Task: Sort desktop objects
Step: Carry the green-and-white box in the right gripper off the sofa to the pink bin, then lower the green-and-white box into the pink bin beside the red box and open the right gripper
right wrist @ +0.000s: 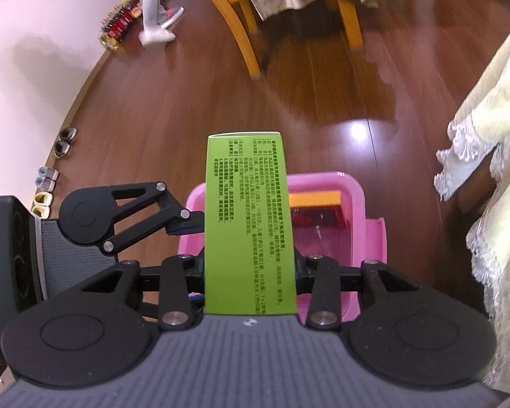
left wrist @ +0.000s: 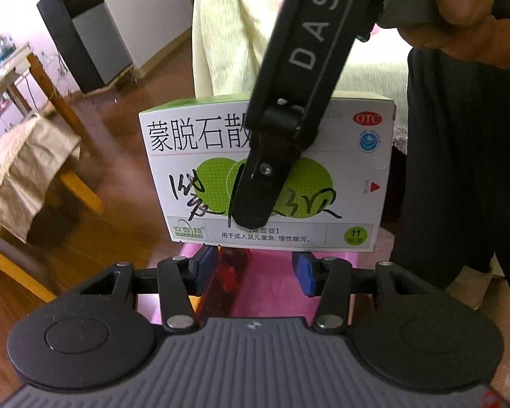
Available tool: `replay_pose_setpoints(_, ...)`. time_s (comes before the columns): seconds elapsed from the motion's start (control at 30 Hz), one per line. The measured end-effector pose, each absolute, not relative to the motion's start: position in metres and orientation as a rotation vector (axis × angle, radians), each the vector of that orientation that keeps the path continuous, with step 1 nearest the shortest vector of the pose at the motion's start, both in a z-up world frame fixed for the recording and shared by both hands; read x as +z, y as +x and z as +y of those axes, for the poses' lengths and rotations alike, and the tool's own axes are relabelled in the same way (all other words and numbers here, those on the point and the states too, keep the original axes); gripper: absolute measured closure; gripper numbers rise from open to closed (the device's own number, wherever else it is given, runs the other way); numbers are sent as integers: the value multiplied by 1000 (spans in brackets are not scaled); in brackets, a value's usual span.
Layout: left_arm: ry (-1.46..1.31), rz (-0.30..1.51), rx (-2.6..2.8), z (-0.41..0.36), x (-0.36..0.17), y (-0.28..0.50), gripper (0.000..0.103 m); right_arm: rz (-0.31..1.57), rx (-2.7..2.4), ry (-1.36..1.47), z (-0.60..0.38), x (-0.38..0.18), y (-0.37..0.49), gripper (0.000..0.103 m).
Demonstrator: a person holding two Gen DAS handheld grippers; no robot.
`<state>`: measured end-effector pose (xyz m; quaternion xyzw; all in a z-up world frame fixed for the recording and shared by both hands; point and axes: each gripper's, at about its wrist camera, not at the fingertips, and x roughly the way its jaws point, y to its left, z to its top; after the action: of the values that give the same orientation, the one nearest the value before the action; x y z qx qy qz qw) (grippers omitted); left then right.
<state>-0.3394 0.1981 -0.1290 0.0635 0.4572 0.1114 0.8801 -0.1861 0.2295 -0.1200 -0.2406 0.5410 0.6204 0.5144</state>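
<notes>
Right tongs (right wrist: 250,272) are clamped on the medicine box (right wrist: 250,224), pads on its two broad faces near the lower end, green side panel facing our right wrist camera. Box is held in the air above the pink bin (right wrist: 348,183), which sits over the wooden floor (right wrist: 323,85); no desk in view. Left tongs (left wrist: 255,268) are apart with nothing between the blue pads (left wrist: 304,272), sitting just near of the bin and facing the box's printed front. The bin already holds a red-and-orange pack (right wrist: 318,209). We judge the box to be light cardboard, stiff along the edges but easy to dent on the flat faces, fairly slick print, not fragile. The current hold across the thin dimension looks sound; keep the squeeze modest so the panels don't cave. If the left takes over, grab across the same thin dimension near a corner edge, clear of the right finger (left wrist: 255,187).
</notes>
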Motion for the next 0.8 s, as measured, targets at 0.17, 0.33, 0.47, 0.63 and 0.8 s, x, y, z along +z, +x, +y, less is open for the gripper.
replay_pose_setpoints(0.17,106,996,215,199,-149,-337,49,1341,1429,-577,230,-145,-187,67)
replay_pose_setpoints(0.33,71,1015,191,205,-165,-336,50,1380,1383,-550,227,-161,-184,67)
replay_pose_setpoints(0.47,46,1019,171,210,-171,-336,50,1379,1352,-558,229,-169,-184,67)
replay_pose_setpoints(0.63,38,1034,140,215,-177,-334,50,1362,1315,-575,236,-182,-186,67)
replay_pose_setpoints(0.8,30,1040,131,215,-182,-335,50,1344,1273,-594,239,-190,-187,67)
